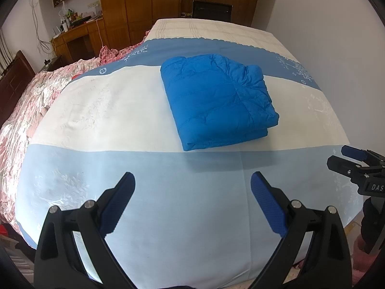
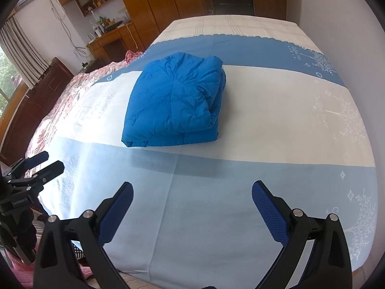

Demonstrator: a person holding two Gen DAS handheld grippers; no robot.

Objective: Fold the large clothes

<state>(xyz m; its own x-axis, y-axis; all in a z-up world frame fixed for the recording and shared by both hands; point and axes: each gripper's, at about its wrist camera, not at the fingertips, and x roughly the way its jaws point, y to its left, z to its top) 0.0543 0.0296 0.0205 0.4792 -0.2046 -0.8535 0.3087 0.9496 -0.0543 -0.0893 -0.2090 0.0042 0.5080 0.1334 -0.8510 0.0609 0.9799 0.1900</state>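
Note:
A bright blue padded jacket (image 1: 216,101) lies folded into a compact rectangle on the white band of the bed cover (image 1: 108,110); it also shows in the right wrist view (image 2: 175,103). My left gripper (image 1: 192,183) is open and empty, held over the pale blue band near the bed's front edge, well short of the jacket. My right gripper (image 2: 192,190) is open and empty, also over the pale blue band in front of the jacket. Each gripper shows at the edge of the other's view: the right one (image 1: 346,159) and the left one (image 2: 48,161).
A blue and white bed cover (image 2: 264,125) spans the bed. A pink floral quilt (image 1: 28,110) is bunched along the left side. A wall (image 1: 336,36) runs along the right side. A wooden desk (image 1: 77,36), wardrobe (image 1: 134,7) and dark headboard (image 2: 38,101) stand beyond.

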